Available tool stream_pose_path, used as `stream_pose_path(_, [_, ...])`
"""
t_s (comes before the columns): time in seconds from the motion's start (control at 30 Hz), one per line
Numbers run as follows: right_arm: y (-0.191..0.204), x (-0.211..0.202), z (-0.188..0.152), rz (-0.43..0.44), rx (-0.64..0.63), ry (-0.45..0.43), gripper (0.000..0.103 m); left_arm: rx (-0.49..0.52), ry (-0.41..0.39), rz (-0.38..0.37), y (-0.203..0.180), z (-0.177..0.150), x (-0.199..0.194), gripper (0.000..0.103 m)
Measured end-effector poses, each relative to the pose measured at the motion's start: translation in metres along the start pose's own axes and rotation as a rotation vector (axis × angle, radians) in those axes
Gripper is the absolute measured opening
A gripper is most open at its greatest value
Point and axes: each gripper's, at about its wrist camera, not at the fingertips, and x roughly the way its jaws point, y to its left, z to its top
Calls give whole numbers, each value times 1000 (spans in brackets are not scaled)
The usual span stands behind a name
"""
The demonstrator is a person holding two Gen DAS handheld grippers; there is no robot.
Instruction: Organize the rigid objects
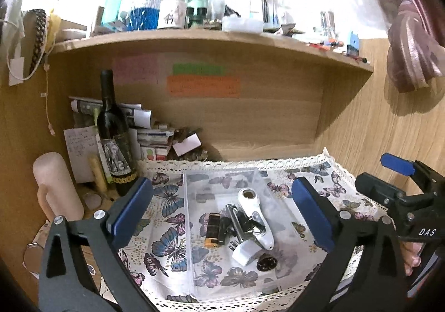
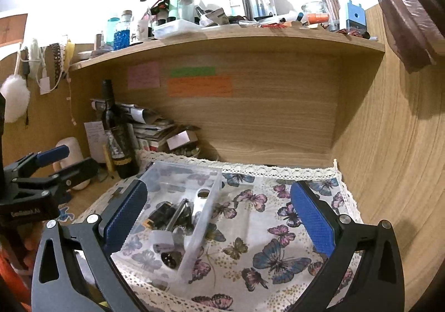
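Observation:
A clear plastic box (image 1: 192, 228) (image 2: 208, 212) sits on the butterfly cloth (image 1: 167, 228) (image 2: 264, 228). Inside it lie a white handled tool (image 1: 254, 217) (image 2: 201, 196), a dark lighter with an orange end (image 1: 212, 230) (image 2: 155, 217), metal pieces (image 1: 239, 221) (image 2: 180, 214) and a white plug-like block (image 1: 244, 252) (image 2: 164, 239). My left gripper (image 1: 222, 212) stands open, raised above and in front of the box, nothing between its fingers. My right gripper (image 2: 219, 212) is open too, over the box's right wall and the cloth. Each gripper shows at the edge of the other's view, the right gripper (image 1: 400, 181) and the left gripper (image 2: 52, 161).
A dark wine bottle (image 1: 114, 134) (image 2: 116, 131), stacked papers and boxes (image 1: 150, 131) and a pale pink cylinder (image 1: 55, 187) crowd the back left. A wooden shelf (image 1: 211, 42) (image 2: 228, 42) packed with bottles overhangs. A wooden wall (image 2: 389, 145) closes the right side.

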Motion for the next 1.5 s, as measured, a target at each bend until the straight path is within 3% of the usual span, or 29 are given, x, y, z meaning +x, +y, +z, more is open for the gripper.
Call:
stream_pose_path(0.37, [1, -9, -3, 6, 9, -6, 103, 14, -41, 9, -6, 0, -13, 103])
stream_pose_path(1.5, [-5, -6, -2, -3, 55, 4, 103, 50, -28, -20, -15, 2, -4, 103])
